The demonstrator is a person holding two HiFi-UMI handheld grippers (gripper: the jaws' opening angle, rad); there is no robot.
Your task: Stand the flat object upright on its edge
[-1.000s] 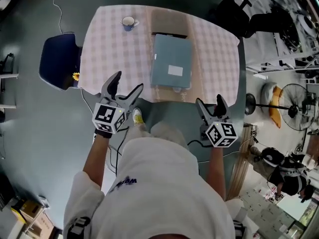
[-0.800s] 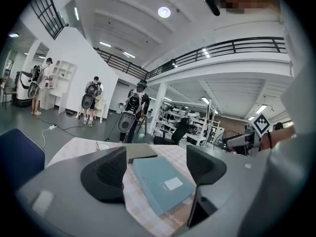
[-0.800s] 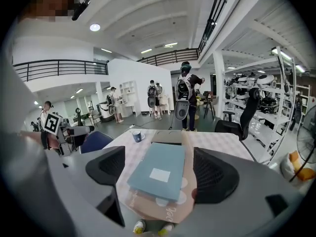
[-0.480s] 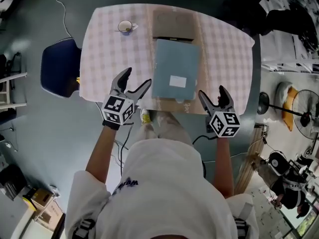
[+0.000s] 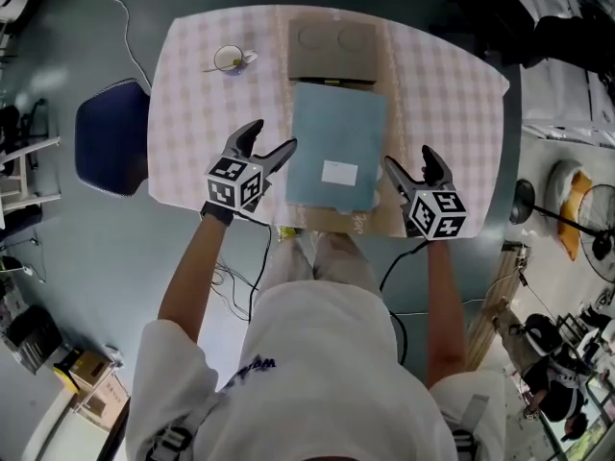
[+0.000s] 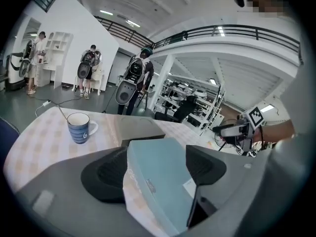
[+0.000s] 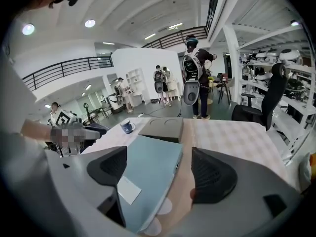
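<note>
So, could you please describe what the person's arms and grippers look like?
The left gripper and right gripper each have two grey curved jaws with black ribbed pads and a white cube of black square markers. A black cable trails from the right one. The person wears a white short-sleeved top; the forearms are bare.

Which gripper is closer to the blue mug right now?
Left. The left gripper is on the same side of the teal box as the mug; the right gripper is across the box.
</note>
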